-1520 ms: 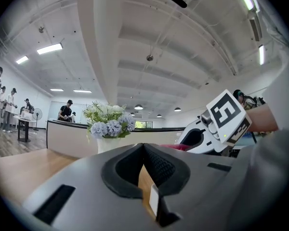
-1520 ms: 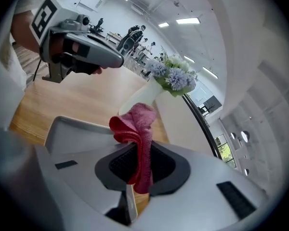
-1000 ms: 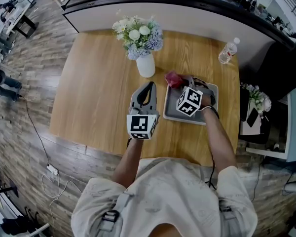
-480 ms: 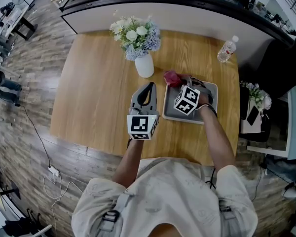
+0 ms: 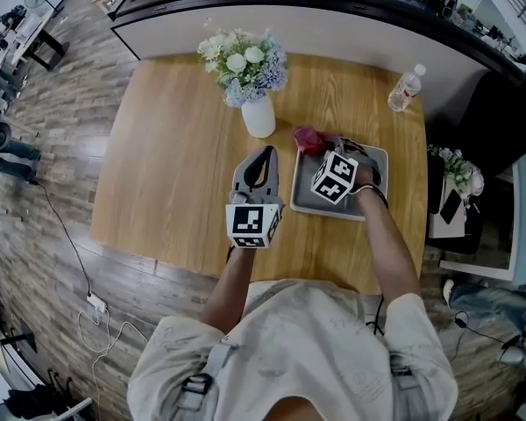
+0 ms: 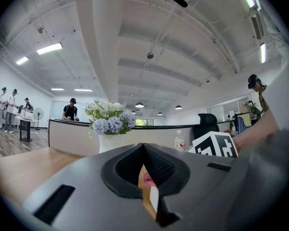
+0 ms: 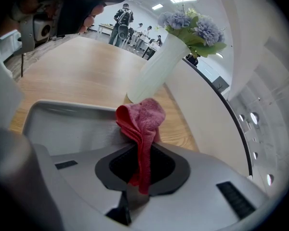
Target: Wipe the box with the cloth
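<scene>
A shallow grey box (image 5: 309, 200) like a tray lies on the wooden table at the right. My right gripper (image 5: 323, 143) is over its far left corner, shut on a red cloth (image 5: 308, 139). In the right gripper view the red cloth (image 7: 140, 124) bunches up beyond the closed jaws, above the grey box (image 7: 67, 124). My left gripper (image 5: 263, 157) rests just left of the box with its jaws shut and nothing between them (image 6: 143, 150).
A white vase of flowers (image 5: 257, 112) stands just beyond the left gripper, close to the box's far left corner. A plastic water bottle (image 5: 405, 89) stands at the table's far right. A curved counter (image 5: 333, 20) runs behind the table.
The right gripper and red cloth shifted very slightly over the box's far left corner. The left gripper has not moved.
</scene>
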Available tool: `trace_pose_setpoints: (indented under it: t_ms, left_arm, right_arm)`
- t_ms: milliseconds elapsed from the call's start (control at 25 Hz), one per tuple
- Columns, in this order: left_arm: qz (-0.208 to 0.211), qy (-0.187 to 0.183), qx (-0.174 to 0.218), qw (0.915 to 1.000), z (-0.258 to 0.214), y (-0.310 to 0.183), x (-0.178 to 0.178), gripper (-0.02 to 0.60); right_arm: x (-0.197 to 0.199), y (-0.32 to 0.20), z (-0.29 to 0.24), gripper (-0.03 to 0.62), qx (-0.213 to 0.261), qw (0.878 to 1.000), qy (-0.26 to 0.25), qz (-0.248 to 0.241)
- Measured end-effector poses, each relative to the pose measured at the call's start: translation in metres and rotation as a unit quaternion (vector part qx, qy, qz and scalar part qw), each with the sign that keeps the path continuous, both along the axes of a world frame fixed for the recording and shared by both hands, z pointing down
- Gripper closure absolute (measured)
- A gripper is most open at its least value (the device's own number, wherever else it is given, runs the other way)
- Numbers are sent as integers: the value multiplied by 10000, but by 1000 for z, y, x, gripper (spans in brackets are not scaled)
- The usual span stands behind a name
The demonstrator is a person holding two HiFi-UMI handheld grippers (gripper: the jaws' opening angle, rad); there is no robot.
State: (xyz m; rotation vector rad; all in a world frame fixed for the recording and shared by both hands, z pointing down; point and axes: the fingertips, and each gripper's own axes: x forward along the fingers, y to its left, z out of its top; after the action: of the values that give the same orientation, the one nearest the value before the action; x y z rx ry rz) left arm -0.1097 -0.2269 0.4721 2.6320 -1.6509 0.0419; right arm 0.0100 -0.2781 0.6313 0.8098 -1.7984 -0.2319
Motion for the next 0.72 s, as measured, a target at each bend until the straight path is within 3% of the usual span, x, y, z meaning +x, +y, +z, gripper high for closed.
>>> trace_pose_setpoints:
  t_ms: [720]
  left_arm:
    - [114, -9, -10, 9999, 0, 4, 10, 568]
  right_arm:
    - [2, 27, 3, 531, -247, 9995, 151, -79]
